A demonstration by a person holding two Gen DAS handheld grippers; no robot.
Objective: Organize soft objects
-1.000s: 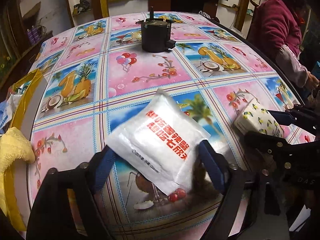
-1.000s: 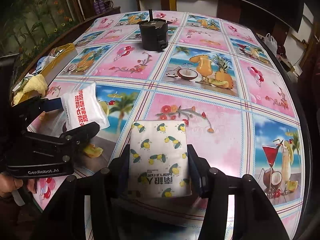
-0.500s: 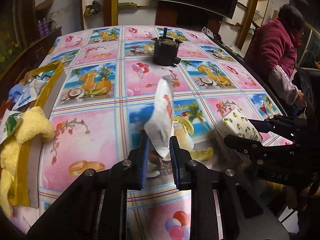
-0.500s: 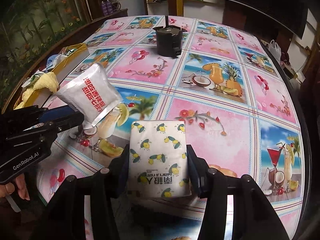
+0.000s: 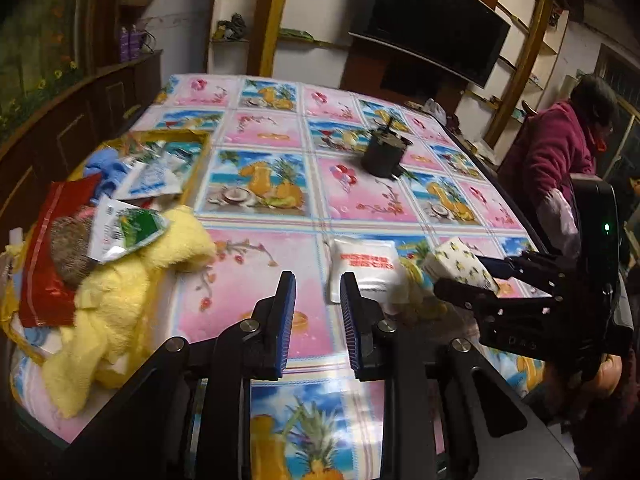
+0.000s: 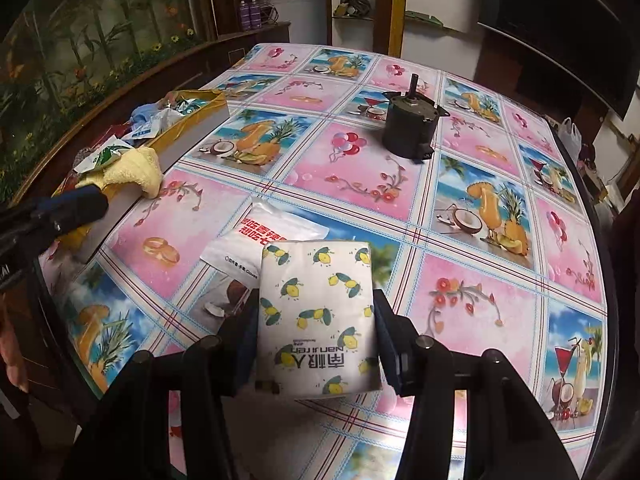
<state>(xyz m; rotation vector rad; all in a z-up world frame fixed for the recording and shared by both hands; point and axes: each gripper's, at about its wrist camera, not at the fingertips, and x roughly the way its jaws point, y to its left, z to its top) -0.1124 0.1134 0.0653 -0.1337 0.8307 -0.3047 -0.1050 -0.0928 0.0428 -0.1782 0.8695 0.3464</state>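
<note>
White snack pouch (image 5: 366, 266) with red lettering lay flat on fruit-print tablecloth (image 5: 256, 264), loose. Left gripper (image 5: 318, 284) just beside it, jaws slightly apart after reopening, nothing between. Right gripper (image 6: 316, 308) clamped on lemon-print tissue pack (image 6: 318, 312), raised off cloth. Yellow box (image 5: 196, 160) at table's left edge heaped with yellow plush (image 5: 116, 300) and packets.

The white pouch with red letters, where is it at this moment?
The white pouch lies flat on the table, free of the left gripper, just left of the lemon-print tissue pack held in the right gripper.
</note>
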